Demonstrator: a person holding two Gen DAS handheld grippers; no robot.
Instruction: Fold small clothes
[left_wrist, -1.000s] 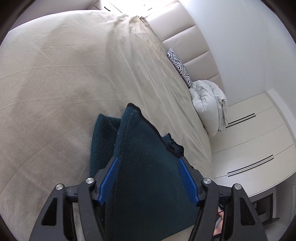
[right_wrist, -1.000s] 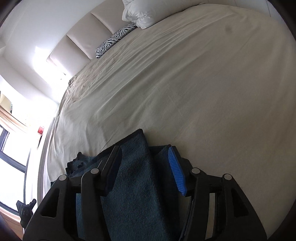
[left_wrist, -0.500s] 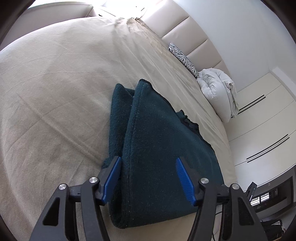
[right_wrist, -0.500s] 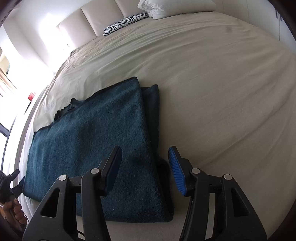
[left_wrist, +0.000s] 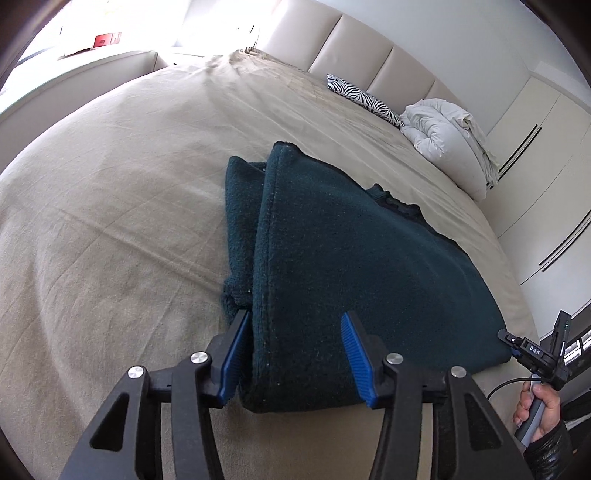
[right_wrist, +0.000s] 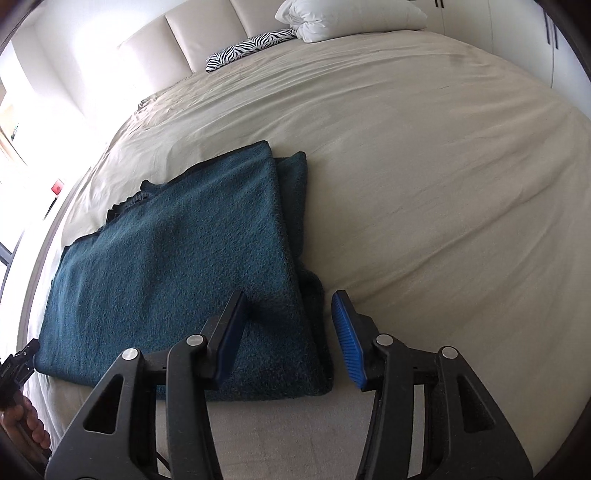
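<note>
On the bed, the teal garment now lies released and folded flat; left tongs and right tongs, both spread, have drawn back, suggesting this fold is done.

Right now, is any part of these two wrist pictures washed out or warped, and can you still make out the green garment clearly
Left wrist view: window glare blows out the top left, and the fisheye bows the bed; the dark green garment reads almost black but sharp. Right wrist view: the left edge is washed white, yet the garment's fuzzy texture shows clearly between the open right gripper fingers.
</note>
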